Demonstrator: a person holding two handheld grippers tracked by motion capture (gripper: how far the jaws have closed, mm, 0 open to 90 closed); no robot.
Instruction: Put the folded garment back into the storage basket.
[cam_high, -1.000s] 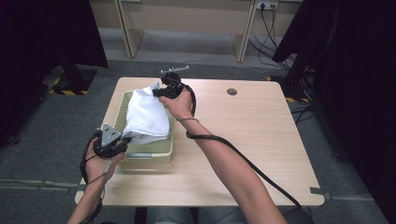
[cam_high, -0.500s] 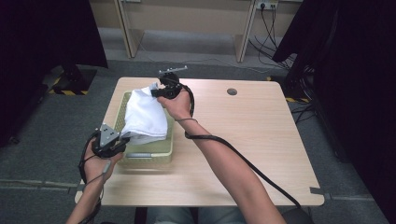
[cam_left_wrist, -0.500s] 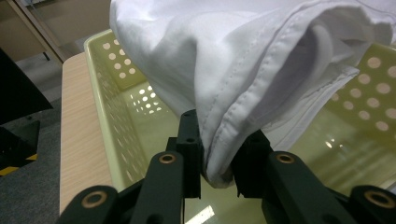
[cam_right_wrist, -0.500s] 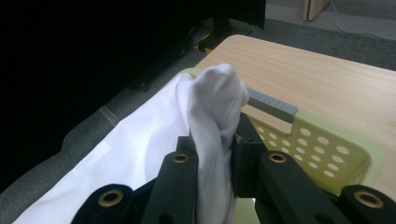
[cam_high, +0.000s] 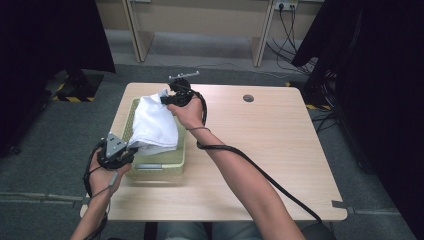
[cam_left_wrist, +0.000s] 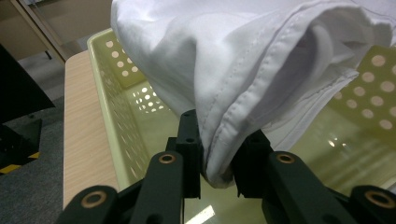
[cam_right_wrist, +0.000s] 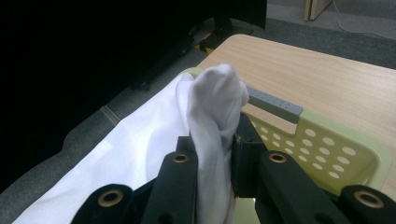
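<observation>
A white cloth (cam_high: 154, 123) is stretched in the air above a pale green perforated basket (cam_high: 176, 164) on the left part of the table. My left gripper (cam_high: 131, 148) is shut on the cloth's near hemmed corner (cam_left_wrist: 219, 154), its jaws pressed against the folded seam. At the basket's far end, my right gripper (cam_high: 165, 97) is shut on the cloth's other bunched corner (cam_right_wrist: 215, 121). The cloth (cam_right_wrist: 140, 135) sags between the two grips and hides much of the basket's inside.
The basket has grey handles at its ends (cam_right_wrist: 273, 103) (cam_high: 149, 166). The wooden table (cam_high: 270, 150) extends bare to the right, with a round cable hole (cam_high: 248, 98) near its far edge. The right gripper's black cable (cam_high: 260, 172) trails along the forearm. Dark curtains flank the table.
</observation>
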